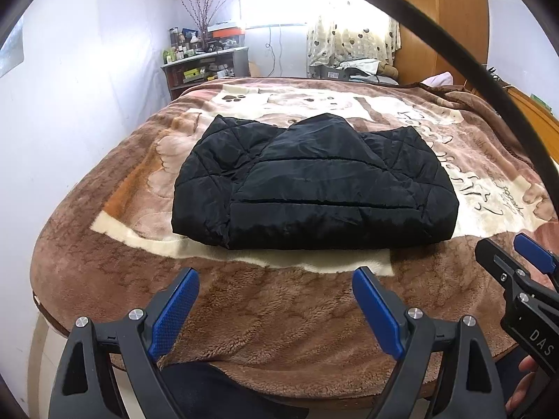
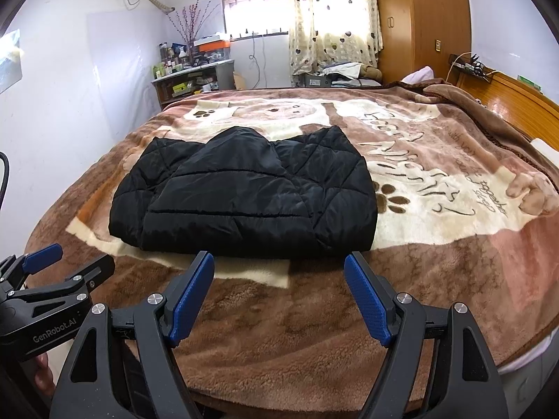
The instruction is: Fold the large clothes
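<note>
Blue-padded jaws of left gripper (image 1: 276, 291) spread wide, nothing between. Right gripper (image 2: 279, 276) likewise released, empty, hovering just short of garment's near edge. Black quilted jacket (image 2: 244, 192) lies folded into compact bundle on plush brown blanket (image 2: 314, 331), mid-bed. Judged: puffy, soft, light, slick shell; layers likely to slide. Best hold: near corners, pinching all layers together.
</note>
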Demonstrator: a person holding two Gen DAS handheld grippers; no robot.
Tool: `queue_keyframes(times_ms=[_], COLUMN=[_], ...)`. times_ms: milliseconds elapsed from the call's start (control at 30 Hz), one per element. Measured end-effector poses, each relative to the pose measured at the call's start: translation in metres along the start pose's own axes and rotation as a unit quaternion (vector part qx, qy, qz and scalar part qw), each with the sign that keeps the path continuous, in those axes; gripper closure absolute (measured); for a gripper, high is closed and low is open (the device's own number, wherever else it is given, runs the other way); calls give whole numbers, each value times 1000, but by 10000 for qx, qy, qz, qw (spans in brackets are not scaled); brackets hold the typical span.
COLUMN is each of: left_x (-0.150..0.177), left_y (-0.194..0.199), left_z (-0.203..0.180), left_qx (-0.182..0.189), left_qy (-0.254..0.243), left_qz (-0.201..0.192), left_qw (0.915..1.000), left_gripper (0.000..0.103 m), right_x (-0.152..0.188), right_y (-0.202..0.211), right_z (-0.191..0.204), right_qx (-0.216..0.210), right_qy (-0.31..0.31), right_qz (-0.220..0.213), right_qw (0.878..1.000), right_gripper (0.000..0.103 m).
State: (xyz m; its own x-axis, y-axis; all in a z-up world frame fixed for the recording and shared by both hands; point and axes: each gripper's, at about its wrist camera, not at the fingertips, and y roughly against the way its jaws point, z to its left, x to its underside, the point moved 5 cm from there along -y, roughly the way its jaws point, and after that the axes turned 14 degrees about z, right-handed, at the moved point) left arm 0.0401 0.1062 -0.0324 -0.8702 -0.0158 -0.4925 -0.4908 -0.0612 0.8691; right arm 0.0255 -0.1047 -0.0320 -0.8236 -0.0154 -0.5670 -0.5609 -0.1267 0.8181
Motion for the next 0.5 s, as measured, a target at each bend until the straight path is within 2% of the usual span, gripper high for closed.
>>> queue_keyframes(times_ms=[500], left_x=[1], left_y=[2], left_z=[3], left_qx=[-5], left_qy=[98], left_qz=[-3], left_qw=[10000], left_gripper=[14], right_x=[1], right_y=[0], right_z=[1], right_qx=[-12], right_qy=[40], right_qz=[-8], right_qw=[10000], right_gripper=[26])
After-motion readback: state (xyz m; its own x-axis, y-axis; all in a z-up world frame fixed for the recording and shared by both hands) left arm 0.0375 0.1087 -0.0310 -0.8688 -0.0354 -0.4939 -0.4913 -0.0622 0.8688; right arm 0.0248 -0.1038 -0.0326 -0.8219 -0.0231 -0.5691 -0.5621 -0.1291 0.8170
